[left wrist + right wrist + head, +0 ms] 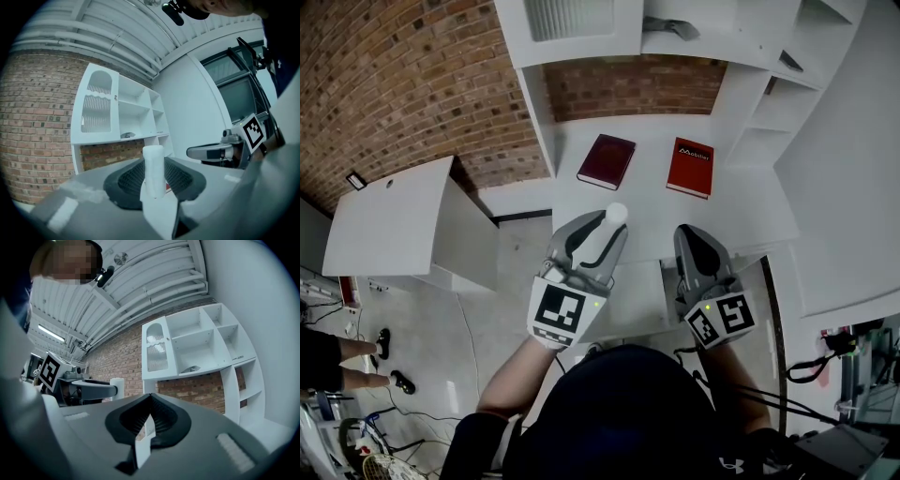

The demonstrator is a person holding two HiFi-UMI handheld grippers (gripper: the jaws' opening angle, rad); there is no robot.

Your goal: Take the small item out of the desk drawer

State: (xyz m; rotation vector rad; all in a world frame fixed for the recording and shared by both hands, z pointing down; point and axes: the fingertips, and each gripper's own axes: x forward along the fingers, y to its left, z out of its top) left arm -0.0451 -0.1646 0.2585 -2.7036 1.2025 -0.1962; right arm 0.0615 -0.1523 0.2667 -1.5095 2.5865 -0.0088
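Note:
A small white cylinder-shaped item is clamped upright in my left gripper, which is raised over the front edge of the white desk. In the left gripper view the item stands between the dark pads and pokes up past the tips of the left gripper. My right gripper hangs beside it to the right, shut with nothing in it. In its own view the right gripper has its jaws meeting. A white drawer-like panel lies below the desk edge between both grippers.
A maroon book and a red book lie on the desk. White shelving rises behind against a brick wall. A white side cabinet stands left. Someone's feet and cables are on the floor.

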